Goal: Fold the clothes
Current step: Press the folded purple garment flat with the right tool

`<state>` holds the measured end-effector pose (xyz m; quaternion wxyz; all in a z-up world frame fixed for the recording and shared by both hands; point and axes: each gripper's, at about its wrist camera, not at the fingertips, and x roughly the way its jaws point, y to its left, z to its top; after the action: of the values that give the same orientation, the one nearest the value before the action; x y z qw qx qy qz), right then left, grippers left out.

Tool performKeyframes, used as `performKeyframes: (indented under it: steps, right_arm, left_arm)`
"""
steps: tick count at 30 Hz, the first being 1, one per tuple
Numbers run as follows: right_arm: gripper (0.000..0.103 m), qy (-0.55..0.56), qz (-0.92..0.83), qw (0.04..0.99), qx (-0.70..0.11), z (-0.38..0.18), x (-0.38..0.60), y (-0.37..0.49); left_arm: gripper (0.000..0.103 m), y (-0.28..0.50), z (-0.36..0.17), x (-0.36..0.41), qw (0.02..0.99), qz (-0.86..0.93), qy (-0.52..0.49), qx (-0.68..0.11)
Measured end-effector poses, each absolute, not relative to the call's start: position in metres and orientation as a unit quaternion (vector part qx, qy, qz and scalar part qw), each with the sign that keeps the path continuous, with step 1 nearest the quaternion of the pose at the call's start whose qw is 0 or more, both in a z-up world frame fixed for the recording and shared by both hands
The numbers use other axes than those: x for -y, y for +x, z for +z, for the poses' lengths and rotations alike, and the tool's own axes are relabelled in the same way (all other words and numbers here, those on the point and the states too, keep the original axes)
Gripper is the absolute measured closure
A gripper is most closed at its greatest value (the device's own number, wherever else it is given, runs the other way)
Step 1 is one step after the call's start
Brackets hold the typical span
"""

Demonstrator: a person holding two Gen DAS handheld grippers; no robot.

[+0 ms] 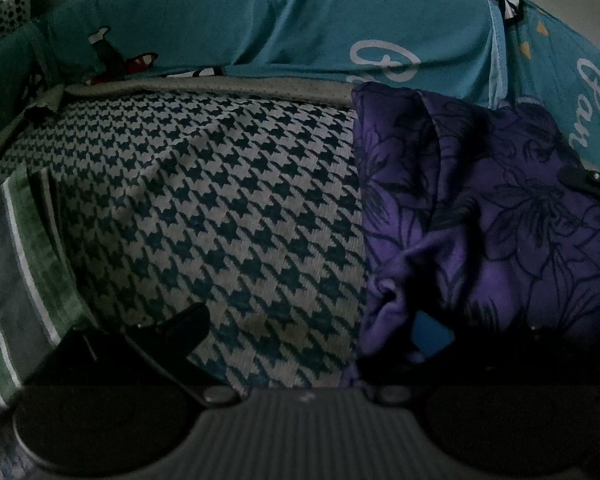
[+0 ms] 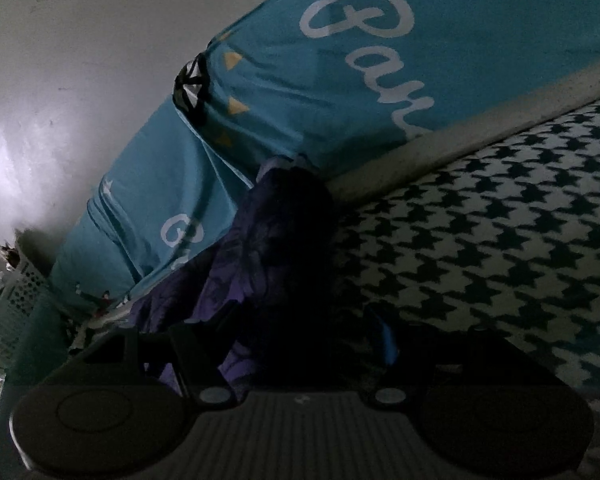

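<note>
Two dim fisheye views are looking along handheld claws over a bed. In the left wrist view a purple floral garment (image 1: 480,216), soft and thin with dark outlined lilies, is lying crumpled over the right half of the frame on a houndstooth blanket (image 1: 204,208), a coarse knit in dark teal and white. The left claw (image 1: 308,328) is resting at the bottom centre with its fingers standing apart; the right-hand finger is lost under the cloth, so whether it is pinching an edge cannot be told. A teal pillow (image 1: 260,28) printed with white script is running along the top, likely just bedding. A green striped cloth (image 1: 24,248) is sitting at the left edge.

In the right wrist view the same garment (image 2: 236,280) is bunching up at lower centre, right in front of the right claw (image 2: 300,356), whose fingers are partly open with dark folds between them; a grip is not visible. A perforated basket (image 2: 12,300) is showing at the lower left
</note>
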<state>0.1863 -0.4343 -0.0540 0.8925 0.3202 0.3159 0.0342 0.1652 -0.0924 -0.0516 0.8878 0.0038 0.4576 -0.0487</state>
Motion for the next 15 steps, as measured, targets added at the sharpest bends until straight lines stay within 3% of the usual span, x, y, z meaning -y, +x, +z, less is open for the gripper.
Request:
performKeyframes:
  steps: [4, 13, 15]
  right_arm:
    - [0.035, 0.327, 0.051, 0.891, -0.312, -0.057, 0.433, 0.194]
    - [0.054, 0.323, 0.085, 0.890, -0.310, -0.066, 0.426, 0.210]
    - [0.064, 0.312, 0.088, 0.893, -0.312, -0.066, 0.422, 0.213]
  left_arm:
    - [0.000, 0.165, -0.053, 0.091, 0.887, -0.054, 0.002, -0.459]
    - [0.000, 0.166, -0.054, 0.089, 0.885, -0.061, 0.000, -0.461]
    - [0.000, 0.166, -0.054, 0.089, 0.885, -0.061, 0.001, -0.461]
